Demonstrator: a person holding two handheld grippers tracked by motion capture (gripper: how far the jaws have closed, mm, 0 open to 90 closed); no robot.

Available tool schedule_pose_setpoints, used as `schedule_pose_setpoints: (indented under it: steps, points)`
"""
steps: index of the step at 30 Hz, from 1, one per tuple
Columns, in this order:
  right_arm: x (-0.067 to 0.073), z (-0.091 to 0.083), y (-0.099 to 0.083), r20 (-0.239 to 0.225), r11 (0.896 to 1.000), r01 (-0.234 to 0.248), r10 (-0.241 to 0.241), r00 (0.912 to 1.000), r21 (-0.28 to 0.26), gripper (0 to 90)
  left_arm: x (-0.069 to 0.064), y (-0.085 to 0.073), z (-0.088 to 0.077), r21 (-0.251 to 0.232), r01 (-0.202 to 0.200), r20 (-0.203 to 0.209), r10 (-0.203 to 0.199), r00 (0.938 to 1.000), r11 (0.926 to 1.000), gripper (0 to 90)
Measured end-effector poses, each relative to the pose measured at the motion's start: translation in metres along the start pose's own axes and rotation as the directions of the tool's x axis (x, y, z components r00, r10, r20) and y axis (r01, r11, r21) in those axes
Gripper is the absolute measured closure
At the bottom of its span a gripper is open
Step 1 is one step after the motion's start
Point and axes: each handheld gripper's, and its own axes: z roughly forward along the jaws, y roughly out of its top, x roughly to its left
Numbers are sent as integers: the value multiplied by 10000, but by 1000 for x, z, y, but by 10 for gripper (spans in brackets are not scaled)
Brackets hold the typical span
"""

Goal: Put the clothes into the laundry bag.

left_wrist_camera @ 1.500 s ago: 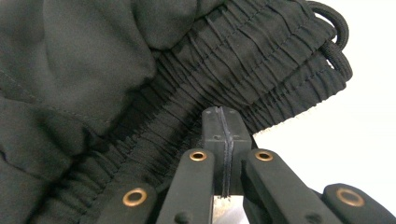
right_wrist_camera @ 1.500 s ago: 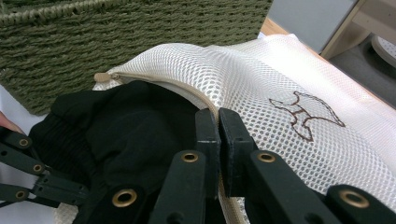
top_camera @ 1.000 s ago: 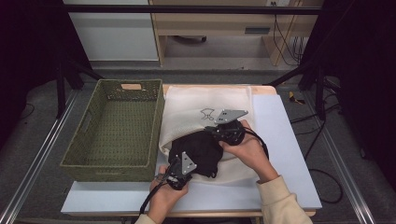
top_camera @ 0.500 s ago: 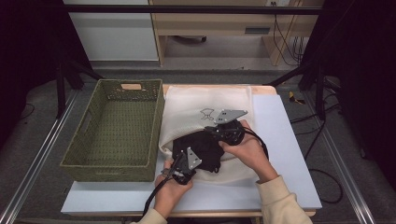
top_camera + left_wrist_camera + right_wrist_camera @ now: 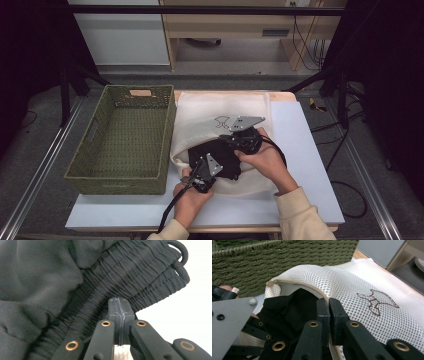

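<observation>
White mesh made up the laundry bag lying on the table, just right of the green woven basket. Your right gripper had its jaws pressed together on the bag's zippered rim. A black garment sat bunched in the bag's mouth, and your left gripper was pinching its elastic waistband, jaws clamped tight near the drawstring cord.
</observation>
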Motion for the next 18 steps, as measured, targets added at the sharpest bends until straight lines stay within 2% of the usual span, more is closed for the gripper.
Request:
schedule_pose_setpoints:
  steps: [5, 9, 11, 18]
  points:
    - [-1, 0, 3, -8, 10000, 6, -6, 10000, -22, 874, -2, 7, 4, 38, 109, 59, -109, 9999, 9999, 900]
    - [-2, 0, 6, 12, 10000, 49, -49, 10000, -19, 874, -5, 11, 5, 52, 51, -22, -51, 10000, 10000, 900]
    - [-2, 0, 7, -1, 10000, 44, -44, 10000, -19, 874, -4, 11, 6, 51, 136, 29, -136, 9999, 9999, 900]
    - [-3, 0, 9, 12, 10000, 81, -81, 10000, -8, 874, -3, 11, 7, 21, 34, 59, -34, 10000, 10000, 900]
